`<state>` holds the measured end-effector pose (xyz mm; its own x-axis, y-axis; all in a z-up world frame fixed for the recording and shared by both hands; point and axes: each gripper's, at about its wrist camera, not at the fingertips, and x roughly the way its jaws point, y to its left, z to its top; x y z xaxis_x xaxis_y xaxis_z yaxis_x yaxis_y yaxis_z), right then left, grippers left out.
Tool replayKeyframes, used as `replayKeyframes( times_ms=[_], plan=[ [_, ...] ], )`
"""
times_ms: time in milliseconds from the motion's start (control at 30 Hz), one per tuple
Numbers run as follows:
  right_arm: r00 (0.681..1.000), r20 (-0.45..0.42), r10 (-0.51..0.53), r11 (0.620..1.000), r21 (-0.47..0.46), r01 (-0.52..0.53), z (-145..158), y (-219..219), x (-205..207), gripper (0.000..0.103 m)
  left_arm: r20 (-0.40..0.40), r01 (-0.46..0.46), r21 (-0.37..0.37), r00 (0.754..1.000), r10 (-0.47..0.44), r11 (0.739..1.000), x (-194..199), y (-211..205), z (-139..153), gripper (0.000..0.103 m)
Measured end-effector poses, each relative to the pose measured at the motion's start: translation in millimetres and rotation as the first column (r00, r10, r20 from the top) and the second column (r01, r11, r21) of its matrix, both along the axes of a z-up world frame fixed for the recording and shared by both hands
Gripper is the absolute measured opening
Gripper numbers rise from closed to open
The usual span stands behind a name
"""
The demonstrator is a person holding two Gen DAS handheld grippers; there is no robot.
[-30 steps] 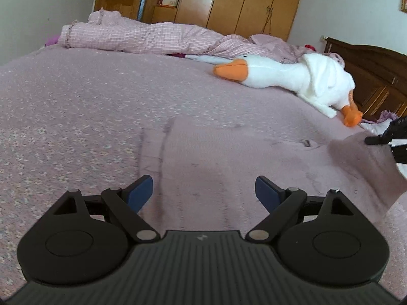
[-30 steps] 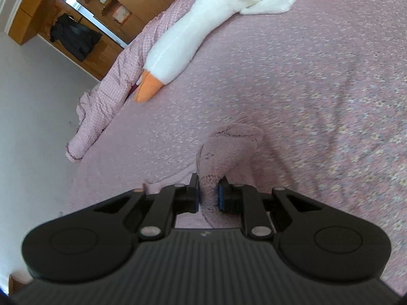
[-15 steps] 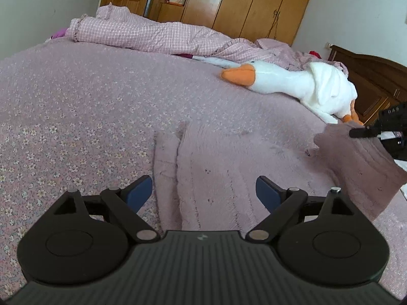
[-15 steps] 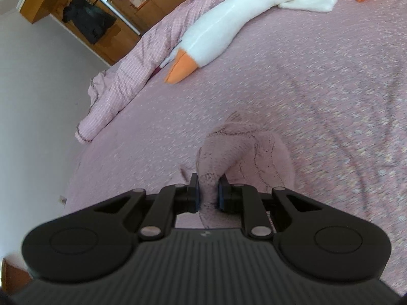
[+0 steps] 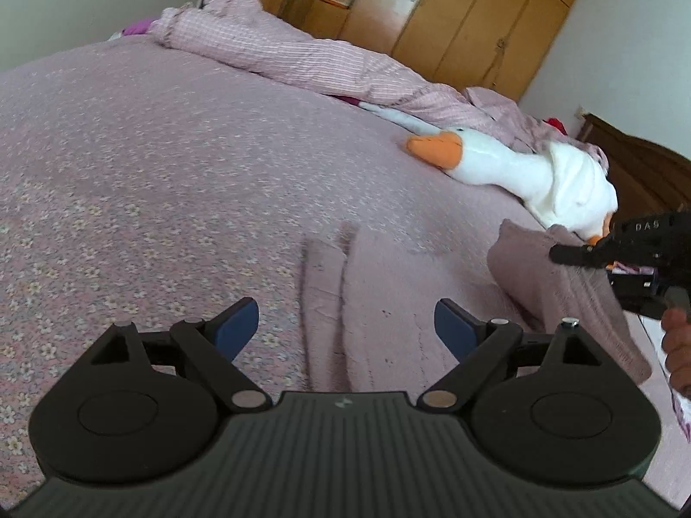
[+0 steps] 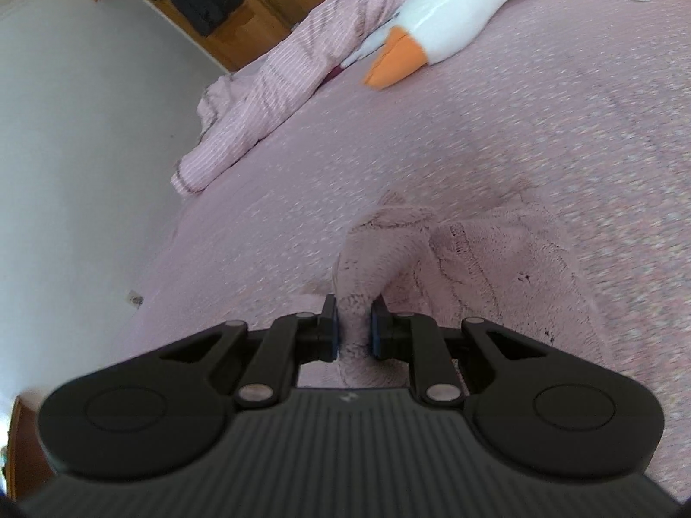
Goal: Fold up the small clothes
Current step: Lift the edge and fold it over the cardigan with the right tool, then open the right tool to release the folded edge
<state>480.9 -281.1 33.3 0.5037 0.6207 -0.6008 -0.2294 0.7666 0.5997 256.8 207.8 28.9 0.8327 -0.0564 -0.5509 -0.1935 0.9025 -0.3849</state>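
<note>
Gripping a bunched edge of the garment (image 6: 475, 259), the right gripper (image 6: 354, 328) is clenching its blue pads on the mauve knit and holding that part lifted off the bed (image 6: 561, 108). From the left wrist view, the raised flap is hanging at the right, pinched by the right gripper (image 5: 561, 254), with part of a hand (image 5: 678, 345) showing at the frame edge. The rest of the garment (image 5: 380, 302) is lying flat on the bed (image 5: 151, 151), ahead of the left gripper (image 5: 345, 323). The left gripper is standing released, jaws wide apart, holding nothing, hovering over the near part of the garment. A goose toy (image 5: 518, 168) is lying toward the far right side of the bed, apart from the garment, beside a rumpled quilt (image 5: 302, 60) along the far edge. A wardrobe (image 5: 453, 13) is standing behind the bed.
</note>
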Motion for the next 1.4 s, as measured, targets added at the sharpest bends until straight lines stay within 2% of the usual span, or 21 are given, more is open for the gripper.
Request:
replayKeyframes(
  times_ms=[433,533,733,900,1033,1267,1400],
  plan=[
    [0.997,-0.022,0.078,0.997,-0.001,-0.078,-21,70,-12,0.017,-0.035,-0.045,0.01,0.998,0.046,0.999,-3,13,-1,0.093],
    [0.995,-0.031,0.096,0.995,0.001,-0.096,-29,88,-17,0.017,-0.051,-0.045,-0.024,0.998,0.044,0.999,-2,17,-4,0.093],
    [0.994,-0.006,0.105,0.991,-0.078,-0.105,-42,119,-27,0.017,-0.083,-0.066,0.003,0.994,0.066,0.998,-1,21,-9,0.093],
    [0.99,-0.019,0.142,0.989,-0.045,-0.142,-47,131,-31,0.013,-0.085,-0.074,-0.004,0.994,0.073,0.997,-1,25,-9,0.093],
    [0.987,0.028,0.156,0.976,-0.157,-0.15,-42,145,-34,0.014,-0.095,-0.084,-0.018,0.992,0.082,0.996,-2,29,-11,0.093],
    [0.989,0.037,0.143,0.989,-0.054,-0.141,-41,121,-36,0.016,-0.098,-0.075,-0.011,0.993,0.073,0.997,0,24,-10,0.093],
    [0.979,0.12,0.162,0.986,0.016,-0.165,-37,101,-47,0.017,-0.099,-0.055,0.008,0.994,0.055,0.998,2,16,-13,0.093]
  ],
)
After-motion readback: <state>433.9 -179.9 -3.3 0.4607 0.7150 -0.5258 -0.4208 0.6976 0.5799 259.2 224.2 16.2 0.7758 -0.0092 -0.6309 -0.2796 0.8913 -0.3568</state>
